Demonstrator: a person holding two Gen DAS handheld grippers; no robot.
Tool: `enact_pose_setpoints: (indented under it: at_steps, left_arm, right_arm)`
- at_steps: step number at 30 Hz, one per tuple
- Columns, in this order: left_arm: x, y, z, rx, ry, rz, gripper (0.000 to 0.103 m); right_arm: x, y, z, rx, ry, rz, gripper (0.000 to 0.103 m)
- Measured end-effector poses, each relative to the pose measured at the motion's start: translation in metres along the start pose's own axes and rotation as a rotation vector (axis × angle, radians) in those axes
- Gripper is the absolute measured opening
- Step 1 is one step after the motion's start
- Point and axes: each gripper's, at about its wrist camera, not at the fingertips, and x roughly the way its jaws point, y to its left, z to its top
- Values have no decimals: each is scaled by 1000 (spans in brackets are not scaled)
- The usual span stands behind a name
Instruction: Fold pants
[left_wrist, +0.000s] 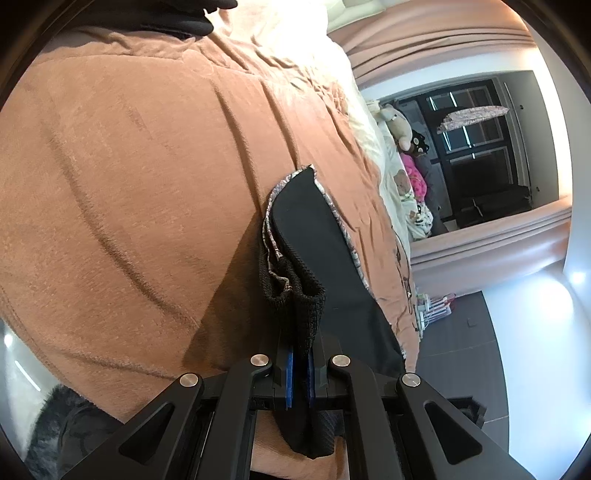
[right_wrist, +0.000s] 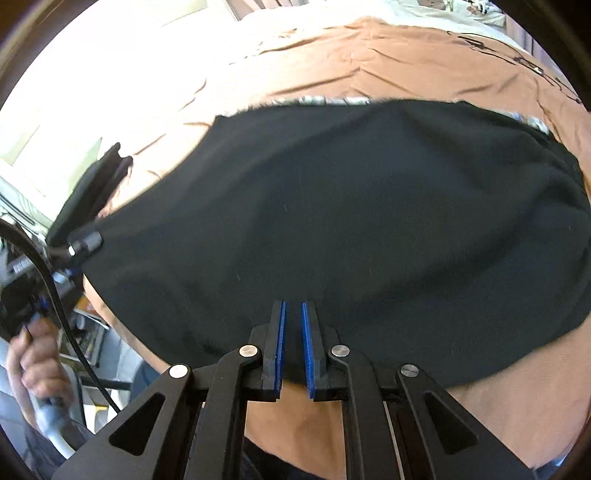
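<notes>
The black pants (right_wrist: 351, 221) lie spread across a brown blanket (right_wrist: 369, 62), with a patterned lining showing along their far edge. My right gripper (right_wrist: 293, 314) is shut on the near edge of the pants, fabric pinched between its blue pads (right_wrist: 281, 332). My left gripper (left_wrist: 300, 354) is shut on the bunched ribbed black waistband (left_wrist: 295, 295) of the pants (left_wrist: 314, 229), which run away from it over the brown blanket (left_wrist: 129, 184). In the right wrist view the left gripper (right_wrist: 110, 166) shows at the left end of the pants.
The bed carries a cream quilt and a plush toy (left_wrist: 400, 125) at its far end. Dark windows (left_wrist: 476, 155) and pink curtains (left_wrist: 480, 236) stand beyond. A hand (right_wrist: 33, 362) holding the left gripper's handle and a black cable (right_wrist: 55, 295) show at the left.
</notes>
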Motion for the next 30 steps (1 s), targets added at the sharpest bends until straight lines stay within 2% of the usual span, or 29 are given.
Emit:
enact_pose_setpoints:
  at_steps: [3, 5, 8, 12, 21, 30]
  left_arm:
    - [1, 3, 0, -14, -1, 5, 5]
    - [0, 5, -1, -22, -2, 10, 5]
    - [0, 8, -2, -30, -3, 20, 5]
    - [0, 13, -4, -43, -6, 31, 5]
    - [3, 21, -6, -62, 0, 59, 5]
    - [10, 33, -3, -108, 42, 84, 7]
  right_arm:
    - [14, 11, 4, -33, 15, -3, 6]
    - [30, 13, 8, -39, 36, -35, 6]
    - [47, 2, 21, 11, 53, -89, 6]
    - [57, -12, 48, 80, 14, -154, 6]
    - [80, -44, 103, 97, 25, -172, 6]
    - [102, -58, 147, 83, 30, -196, 6]
